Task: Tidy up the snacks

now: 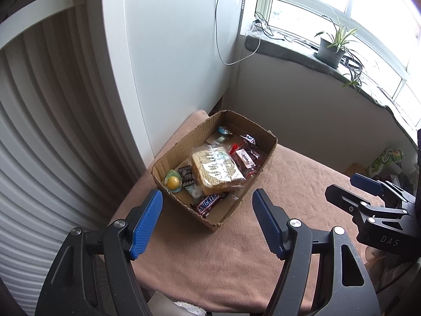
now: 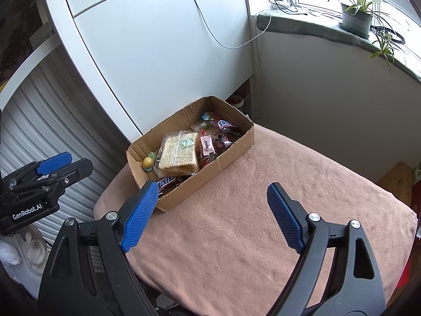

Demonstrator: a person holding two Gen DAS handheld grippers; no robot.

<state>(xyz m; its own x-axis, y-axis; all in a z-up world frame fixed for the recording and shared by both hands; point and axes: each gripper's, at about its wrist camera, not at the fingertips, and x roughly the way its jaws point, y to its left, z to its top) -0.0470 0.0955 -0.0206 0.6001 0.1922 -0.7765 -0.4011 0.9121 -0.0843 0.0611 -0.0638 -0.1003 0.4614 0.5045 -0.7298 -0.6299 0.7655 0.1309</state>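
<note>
Sitting on a table draped with a pinkish-brown cloth point(image 2: 250, 210), a shallow cardboard box point(image 1: 168, 158) serves as the landmark; it stands at the cloth's far corner, close to a white cabinet point(image 1: 171, 65). The box's long axis runs diagonally, from its near end by the grippers away toward the wall below the window sill point(image 1: 289, 50).

Inside the box, a clear-wrapped wafer pack point(image 1: 215, 169) lies in the middle, tilted up on other snacks, its long side roughly following the box's axis. A Snickers bar point(image 1: 209, 202) lies at the box's near end, set across the axis. A second Snickers bar point(image 2: 227, 126) rests at the far end. Red-wrapped sweets point(image 1: 246, 160) lie on the window side of the wafers, and a small yellow-and-green candy point(image 1: 173, 182) sits in the near corner on the cabinet side.

The left hand-held gripper point(image 1: 208, 202) hovers just short of the box's near end, jaws spread and empty. The right hand-held gripper point(image 2: 213, 197) hangs over bare cloth on the box's window side, also released, with nothing between its blue pads point(image 2: 285, 218). A potted plant point(image 1: 330, 48) stands on the sill beyond the box.
</note>
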